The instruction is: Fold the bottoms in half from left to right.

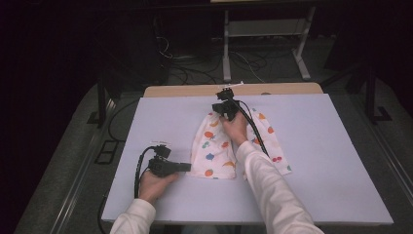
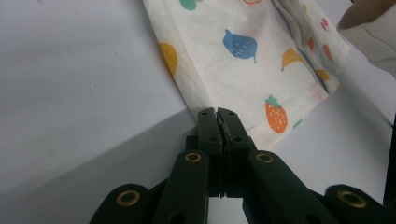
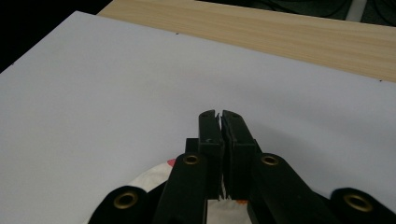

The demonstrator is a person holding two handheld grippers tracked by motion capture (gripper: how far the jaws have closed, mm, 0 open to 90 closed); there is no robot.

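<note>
A white cloth (image 1: 214, 146) printed with coloured fruit lies flat in the middle of a pale lavender board (image 1: 311, 146). My left gripper (image 1: 189, 167) comes in from the left at the cloth's near left corner. In the left gripper view its jaws (image 2: 218, 113) are pressed together right on that corner of the cloth (image 2: 243, 70). My right gripper (image 1: 217, 110) sits at the cloth's far edge, held from above by a hand. Its jaws (image 3: 218, 113) are shut too, with a sliver of the cloth (image 3: 154, 175) showing under and between them.
A strip of wooden tabletop (image 1: 195, 90) shows beyond the board's far edge, also the wooden tabletop (image 3: 280, 32). A white-sleeved arm (image 1: 272, 190) crosses the cloth's right half. Table legs and cables (image 1: 243, 58) stand on the dark floor behind.
</note>
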